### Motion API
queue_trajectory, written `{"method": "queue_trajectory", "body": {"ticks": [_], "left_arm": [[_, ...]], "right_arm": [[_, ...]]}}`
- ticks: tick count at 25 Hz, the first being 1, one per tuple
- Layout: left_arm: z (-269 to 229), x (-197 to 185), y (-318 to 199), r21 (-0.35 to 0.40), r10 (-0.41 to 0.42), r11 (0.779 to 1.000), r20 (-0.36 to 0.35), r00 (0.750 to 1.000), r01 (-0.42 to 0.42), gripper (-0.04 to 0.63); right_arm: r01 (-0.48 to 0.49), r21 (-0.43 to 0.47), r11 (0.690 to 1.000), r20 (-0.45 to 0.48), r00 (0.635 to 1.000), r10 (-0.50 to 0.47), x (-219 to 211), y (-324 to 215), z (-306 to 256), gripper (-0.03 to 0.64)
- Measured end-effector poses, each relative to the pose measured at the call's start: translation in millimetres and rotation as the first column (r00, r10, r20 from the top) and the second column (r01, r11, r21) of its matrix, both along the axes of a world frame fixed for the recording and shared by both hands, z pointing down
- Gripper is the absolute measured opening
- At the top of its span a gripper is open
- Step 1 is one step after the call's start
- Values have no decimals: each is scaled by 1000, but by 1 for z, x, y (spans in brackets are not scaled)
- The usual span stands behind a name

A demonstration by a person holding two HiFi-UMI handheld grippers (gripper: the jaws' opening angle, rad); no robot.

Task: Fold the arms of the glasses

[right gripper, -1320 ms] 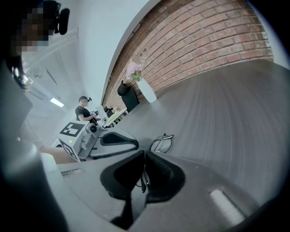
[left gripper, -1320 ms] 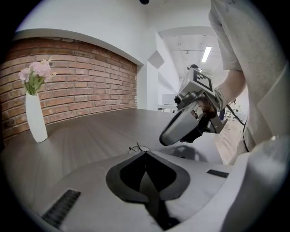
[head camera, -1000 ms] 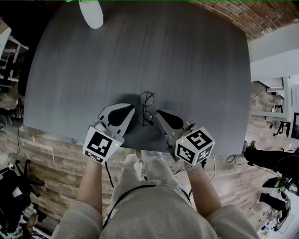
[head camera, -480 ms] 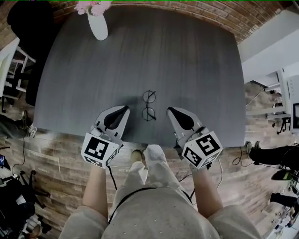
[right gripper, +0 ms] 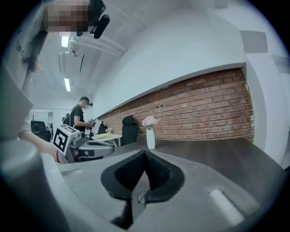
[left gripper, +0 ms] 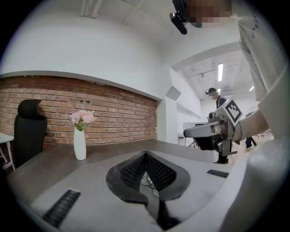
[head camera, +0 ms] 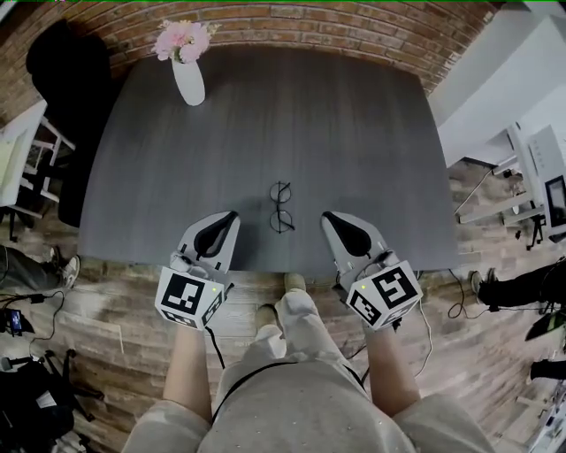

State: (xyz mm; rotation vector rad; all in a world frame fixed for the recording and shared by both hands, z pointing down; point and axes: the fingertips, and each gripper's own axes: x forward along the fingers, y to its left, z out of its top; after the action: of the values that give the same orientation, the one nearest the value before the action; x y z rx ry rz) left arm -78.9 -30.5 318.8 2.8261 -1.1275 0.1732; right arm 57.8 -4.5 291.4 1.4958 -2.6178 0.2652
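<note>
A pair of thin-rimmed round glasses (head camera: 281,207) lies on the dark grey table (head camera: 354,133), near its front edge. How its arms sit is too small to tell. My left gripper (head camera: 231,216) hovers left of the glasses and my right gripper (head camera: 326,217) right of them. Both are shut, hold nothing, and are apart from the glasses. In the left gripper view the shut jaws (left gripper: 146,154) point level over the table, with the glasses (left gripper: 148,183) showing below the pads. In the right gripper view the jaws (right gripper: 145,153) are shut too, with a lens (right gripper: 141,197) peeking below.
A white vase (head camera: 188,80) of pink flowers stands at the table's far left. A black chair (head camera: 55,62) stands beyond that corner and a brick wall (head camera: 354,26) runs behind. Another person (right gripper: 80,113) stands in the room beyond my left gripper (right gripper: 84,147).
Both grippers have risen and drawn back toward the table's near edge, away from the glasses. The glasses stay where they lay. More of the table and the vase has come into view.
</note>
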Motion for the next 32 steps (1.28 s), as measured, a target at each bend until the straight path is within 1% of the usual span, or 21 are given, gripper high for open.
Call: {"method": "queue_trajectory", "body": {"ticks": [5, 12, 20, 32], "left_arm": [[-21, -8, 10, 39, -17, 999, -19, 1000, 18, -2], [-47, -16, 26, 93, -23, 995, -23, 999, 25, -2], [-73, -26, 43, 127, -38, 991, -44, 998, 43, -2], [-95, -43, 61, 148, -71, 986, -84, 994, 83, -2]], "right_arm": [[-38, 62, 997, 1, 999, 38, 2, 14, -25, 1], [-52, 129, 990, -17, 998, 55, -4, 33, -53, 2], [-66, 156, 986, -18, 997, 69, -2, 58, -73, 2], [-76, 184, 980, -25, 996, 82, -3, 80, -94, 0]]}}
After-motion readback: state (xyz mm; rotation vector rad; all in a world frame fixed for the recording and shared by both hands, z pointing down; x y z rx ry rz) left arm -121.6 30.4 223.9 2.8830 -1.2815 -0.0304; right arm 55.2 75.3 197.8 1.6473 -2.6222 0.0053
